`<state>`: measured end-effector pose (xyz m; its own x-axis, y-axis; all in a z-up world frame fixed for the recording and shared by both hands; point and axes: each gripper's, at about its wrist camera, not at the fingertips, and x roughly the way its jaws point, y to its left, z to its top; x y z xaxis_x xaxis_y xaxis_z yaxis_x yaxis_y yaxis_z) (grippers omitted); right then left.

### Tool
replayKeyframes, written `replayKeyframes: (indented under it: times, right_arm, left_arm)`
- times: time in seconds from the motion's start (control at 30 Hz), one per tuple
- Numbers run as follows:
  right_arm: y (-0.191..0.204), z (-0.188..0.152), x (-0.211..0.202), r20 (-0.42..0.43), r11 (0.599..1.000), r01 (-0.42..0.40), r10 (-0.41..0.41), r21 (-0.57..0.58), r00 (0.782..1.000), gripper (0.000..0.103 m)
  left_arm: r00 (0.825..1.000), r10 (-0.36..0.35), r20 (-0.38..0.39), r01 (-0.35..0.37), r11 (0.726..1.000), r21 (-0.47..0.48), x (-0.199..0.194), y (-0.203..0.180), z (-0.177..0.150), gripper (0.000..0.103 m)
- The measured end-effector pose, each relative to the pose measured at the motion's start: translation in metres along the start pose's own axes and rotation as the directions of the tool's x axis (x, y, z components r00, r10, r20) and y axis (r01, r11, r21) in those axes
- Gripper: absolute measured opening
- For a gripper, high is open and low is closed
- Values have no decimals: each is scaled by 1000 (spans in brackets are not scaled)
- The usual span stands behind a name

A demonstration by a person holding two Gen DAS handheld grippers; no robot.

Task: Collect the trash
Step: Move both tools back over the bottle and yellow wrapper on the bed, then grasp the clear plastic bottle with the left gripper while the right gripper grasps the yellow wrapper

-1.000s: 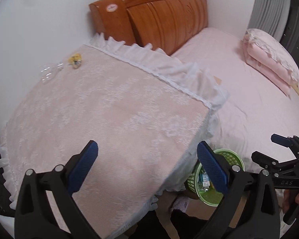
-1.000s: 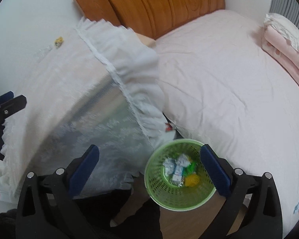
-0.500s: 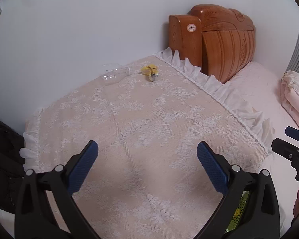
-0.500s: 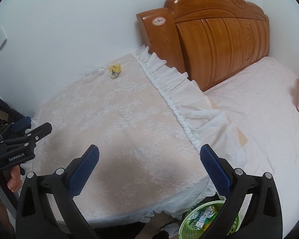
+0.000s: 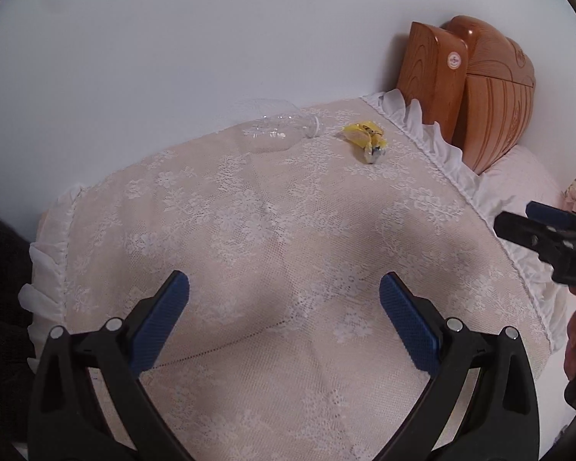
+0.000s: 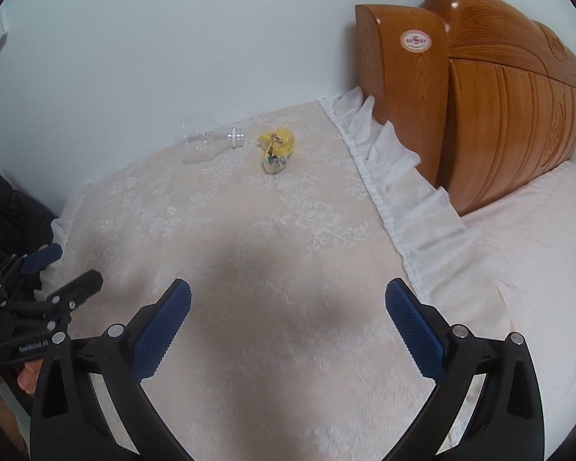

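Observation:
A clear empty plastic bottle (image 5: 276, 130) lies on its side at the far edge of a lace-covered table (image 5: 288, 253), by the wall. A crumpled yellow wrapper (image 5: 366, 139) lies just right of it. Both also show in the right wrist view: the bottle (image 6: 211, 140) and the wrapper (image 6: 275, 149). My left gripper (image 5: 284, 299) is open and empty over the near part of the table. My right gripper (image 6: 288, 307) is open and empty, also well short of the trash.
A wooden headboard (image 6: 480, 107) and a pink bed (image 6: 537, 238) stand to the right of the table. The white frilled cloth edge (image 6: 395, 169) runs between them. Dark clothing (image 6: 7, 215) sits at the left. A white wall backs the table.
Both grippers have swung up and left from the green trash basket on the floor to face the tabletop. The bottle and wrapper now look nearer. The basket has left view.

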<state>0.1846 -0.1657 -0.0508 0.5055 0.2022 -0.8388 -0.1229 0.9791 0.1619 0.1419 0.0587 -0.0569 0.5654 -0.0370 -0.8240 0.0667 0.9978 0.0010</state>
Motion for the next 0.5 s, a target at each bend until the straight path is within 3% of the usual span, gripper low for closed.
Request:
replayKeyframes:
  times: [0.2,0.33,0.5]
  right_arm:
    - [16,65,83,-21,1000,13,-13,-4,1000,100]
    - [22,104,146,-106,1000,28,-26,13,994,83]
    - [16,118,179,-166,997,67,-61,28,984,66]
  left_arm:
    - [999,38,5,-38,996,78,33,11,24,95]
    - [998,59,17,-61,982,178,50,15,41,95]
    - [996,76,46,-87,948,305,67,16,65,95]
